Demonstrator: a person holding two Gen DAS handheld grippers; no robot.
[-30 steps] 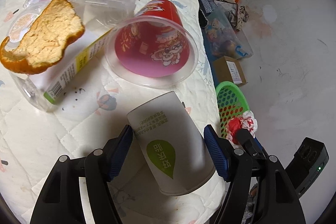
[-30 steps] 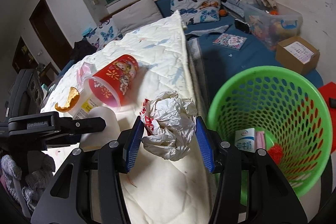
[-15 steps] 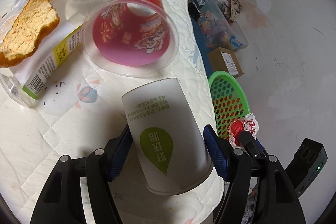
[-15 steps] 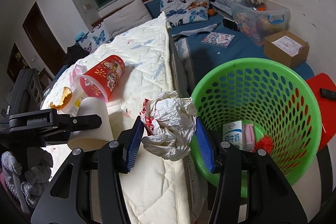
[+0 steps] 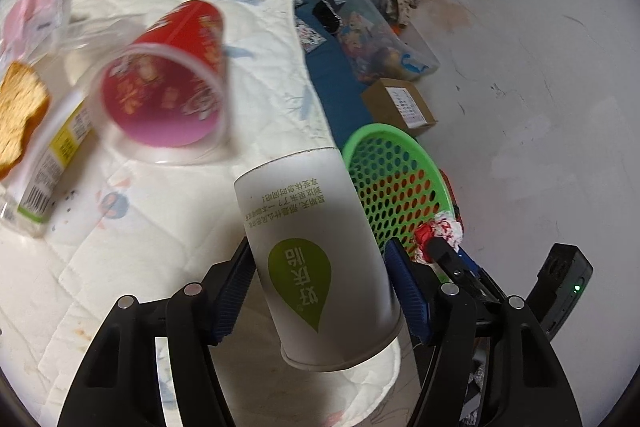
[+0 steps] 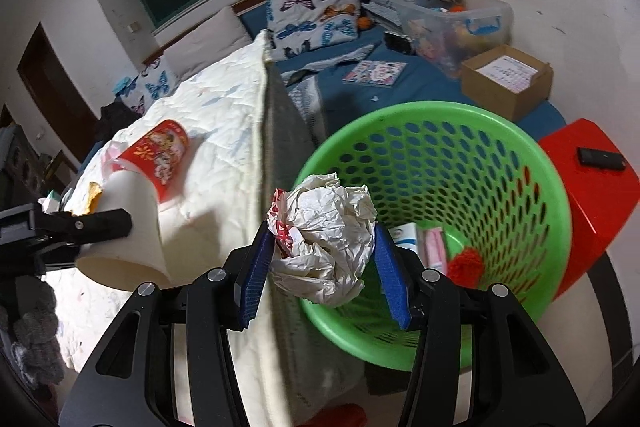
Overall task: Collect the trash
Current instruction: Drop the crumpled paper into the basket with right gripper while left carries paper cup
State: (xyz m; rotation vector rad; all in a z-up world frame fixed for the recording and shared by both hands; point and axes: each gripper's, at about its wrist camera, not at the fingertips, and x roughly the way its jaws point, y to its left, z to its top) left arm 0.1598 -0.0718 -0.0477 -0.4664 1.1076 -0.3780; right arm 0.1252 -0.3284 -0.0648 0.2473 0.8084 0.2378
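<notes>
My left gripper [image 5: 320,287] is shut on a white paper cup [image 5: 316,255] with a green leaf logo, held above the bed's near corner. My right gripper [image 6: 324,271] is shut on a crumpled white paper ball [image 6: 324,231] with red print, held over the near rim of the green mesh basket [image 6: 552,211]. The basket also shows in the left wrist view [image 5: 400,183], with the paper ball [image 5: 438,233] at its edge. A red plastic cup [image 5: 172,83], an orange peel [image 5: 18,115] and a clear bottle [image 5: 48,171] lie on the quilt. The white cup also shows in the right wrist view [image 6: 132,223].
The basket holds a small carton [image 6: 406,235] and other trash. A red stool [image 6: 600,179] with a black remote stands right of it. A cardboard box [image 6: 506,79] and a clear toy bin [image 6: 452,23] sit on the blue floor mat. The white quilt [image 5: 168,227] covers the bed.
The left gripper has lifted the white cup and carried it right toward the basket. The right gripper has moved the paper ball from over the bed edge to over the basket rim.
</notes>
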